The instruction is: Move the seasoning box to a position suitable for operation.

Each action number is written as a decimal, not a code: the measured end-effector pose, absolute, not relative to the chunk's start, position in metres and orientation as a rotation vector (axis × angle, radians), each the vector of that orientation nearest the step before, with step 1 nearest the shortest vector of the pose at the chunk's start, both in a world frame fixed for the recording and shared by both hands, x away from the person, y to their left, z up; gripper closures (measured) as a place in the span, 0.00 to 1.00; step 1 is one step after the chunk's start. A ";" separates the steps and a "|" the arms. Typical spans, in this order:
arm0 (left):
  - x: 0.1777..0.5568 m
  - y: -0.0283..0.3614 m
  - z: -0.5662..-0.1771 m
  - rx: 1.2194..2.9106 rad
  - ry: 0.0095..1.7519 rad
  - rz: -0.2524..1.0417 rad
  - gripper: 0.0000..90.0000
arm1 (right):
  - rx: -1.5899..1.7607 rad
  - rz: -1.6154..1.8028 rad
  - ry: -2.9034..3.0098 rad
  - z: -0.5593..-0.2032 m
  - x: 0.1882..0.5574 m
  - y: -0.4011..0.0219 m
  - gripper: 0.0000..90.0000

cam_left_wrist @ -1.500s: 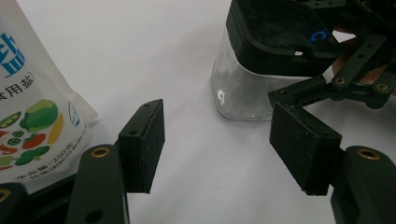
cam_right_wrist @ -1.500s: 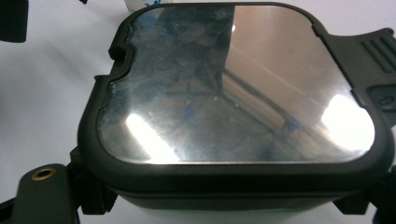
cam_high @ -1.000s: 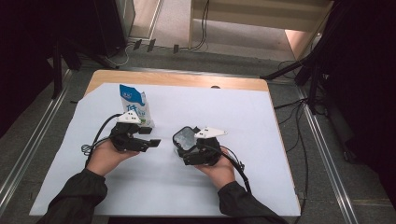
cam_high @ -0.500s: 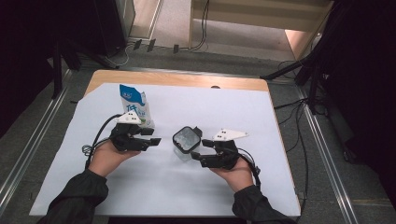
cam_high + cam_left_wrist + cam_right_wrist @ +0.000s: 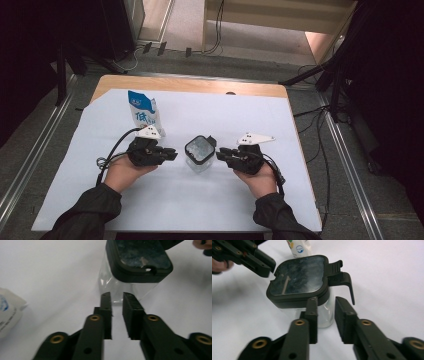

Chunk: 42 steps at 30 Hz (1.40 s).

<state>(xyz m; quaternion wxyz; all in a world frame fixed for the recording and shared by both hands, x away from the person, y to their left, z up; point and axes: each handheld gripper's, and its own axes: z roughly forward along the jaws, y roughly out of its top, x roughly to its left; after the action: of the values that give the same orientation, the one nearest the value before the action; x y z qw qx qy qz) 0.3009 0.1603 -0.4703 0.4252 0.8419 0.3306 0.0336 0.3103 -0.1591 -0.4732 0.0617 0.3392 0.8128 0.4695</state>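
Note:
A clear container [image 5: 200, 159] with a black lid stands upright at the middle of the white table cover [image 5: 210, 200]. My left gripper [image 5: 172, 151] lies to its left, jaws pointing at it, a short way off. My right gripper [image 5: 220, 152] lies to its right, tips close to the lid's clasp. In the left gripper view the jaws [image 5: 117, 294] have just been closing and stand nearly together with nothing between them, the container [image 5: 140, 260] ahead. The right gripper [image 5: 327, 300] has also just been closing on nothing, just short of the container [image 5: 297, 277].
A blue and white carton [image 5: 141, 112] stands upright behind the left gripper, near the cover's back left. The wooden table edge [image 5: 190, 85] shows beyond the cover. Black cables [image 5: 112, 155] trail from both grippers toward the person's sleeves.
The right gripper let go of the container and drew back to the right. The container stayed standing. Both pairs of jaws closed. The left hand kept its place.

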 end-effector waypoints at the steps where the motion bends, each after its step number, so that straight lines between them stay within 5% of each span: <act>1: 0.301 0.160 -0.470 2.105 0.827 0.084 0.95 | 1.026 1.420 2.458 -0.473 0.310 -0.159 0.87; 7: 0.295 0.145 -0.477 2.144 0.808 0.064 1.00 | 1.002 1.361 2.471 -0.480 0.323 -0.153 1.00; 42: 0.298 0.139 -0.487 2.115 0.834 0.082 1.00 | 1.033 1.315 2.537 -0.492 0.332 -0.138 1.00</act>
<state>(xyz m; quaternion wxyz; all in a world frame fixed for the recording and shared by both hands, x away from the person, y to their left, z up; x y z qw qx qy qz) 0.2981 0.1387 -0.4867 0.4198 0.8438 0.3328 0.0326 0.3323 -0.1376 -0.4921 0.0517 0.3397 0.8338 0.4322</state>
